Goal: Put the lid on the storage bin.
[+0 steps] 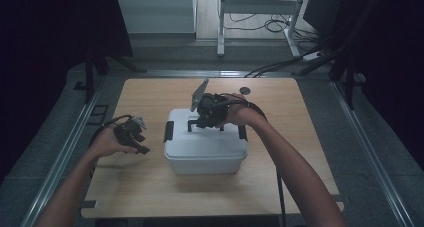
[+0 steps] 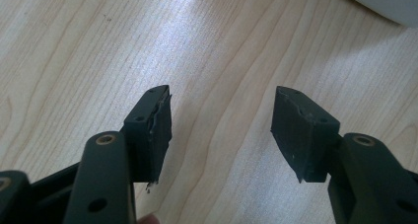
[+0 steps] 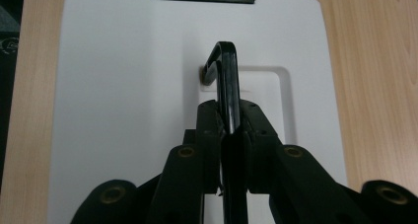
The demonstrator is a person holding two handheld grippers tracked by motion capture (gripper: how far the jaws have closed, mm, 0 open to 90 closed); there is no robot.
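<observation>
Pale wood table [image 1: 150, 187] carries the white box [image 1: 205, 149] at its middle. On the box lid, I have my right gripper [image 3: 229, 123] clenched around the raised black handle [image 3: 224, 68], gripping it from both sides. Left of the box, my left gripper [image 2: 222, 120] hangs released, jaws wide apart over bare wood. No readable writing on the box.

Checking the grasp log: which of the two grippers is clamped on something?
The right gripper: its fingers are shut on the white box's black handle. The left gripper is open over bare table.
</observation>
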